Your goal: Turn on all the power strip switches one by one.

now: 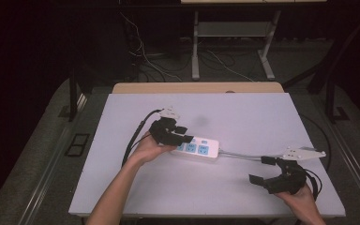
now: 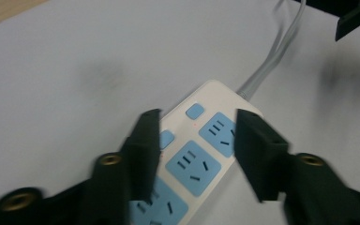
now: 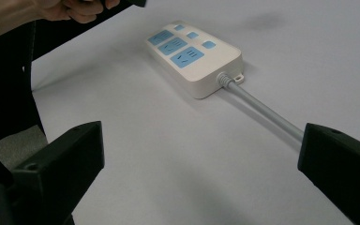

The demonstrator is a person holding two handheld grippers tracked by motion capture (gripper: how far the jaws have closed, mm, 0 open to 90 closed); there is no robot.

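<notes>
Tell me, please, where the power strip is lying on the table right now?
In the high view the power strip lies flat near the middle of the white table, directly under the left gripper, its grey cable running toward the right gripper.

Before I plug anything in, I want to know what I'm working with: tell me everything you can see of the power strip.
The power strip is a white block, plastic by its look, with rounded corners, lying flat and face up near the middle of the white table. Its top carries three light-blue sockets in a row, all empty, with small light-blue buttons beside them. A grey cable leaves one short end, next to a small mounting tab, and runs toward the right gripper. The left gripper is over the strip's other end, jaws open; whether they touch it is unclear.
</notes>
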